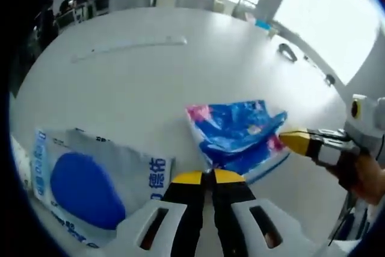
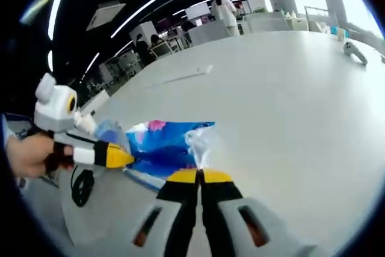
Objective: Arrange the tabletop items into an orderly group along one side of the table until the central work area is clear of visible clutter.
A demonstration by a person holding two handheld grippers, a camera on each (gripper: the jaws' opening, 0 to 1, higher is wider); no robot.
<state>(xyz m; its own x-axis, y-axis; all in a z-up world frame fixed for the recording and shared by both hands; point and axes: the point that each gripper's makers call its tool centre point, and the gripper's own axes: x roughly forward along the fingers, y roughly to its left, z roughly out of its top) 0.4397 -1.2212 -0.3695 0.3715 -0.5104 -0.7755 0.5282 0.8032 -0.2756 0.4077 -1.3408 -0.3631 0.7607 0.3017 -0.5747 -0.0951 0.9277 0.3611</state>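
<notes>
Left gripper view: your left gripper (image 1: 207,177) has its jaws closed together, empty, just short of the blue packet (image 1: 237,133). Beside the packet lies the white pouch (image 1: 90,182). On the packet's far edge your right gripper (image 1: 287,139) pinches its plastic, jaws closed on it. Beyond the packet, a thin strip (image 1: 129,46) lies on the white worktop (image 1: 180,76).

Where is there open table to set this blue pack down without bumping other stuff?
The white table lies bare beyond the blue pack, up to the long thin strip; the right gripper view shows another wide bare stretch right of the pack. It is crowded near you, where the grey bag lies beside the pack.
</notes>
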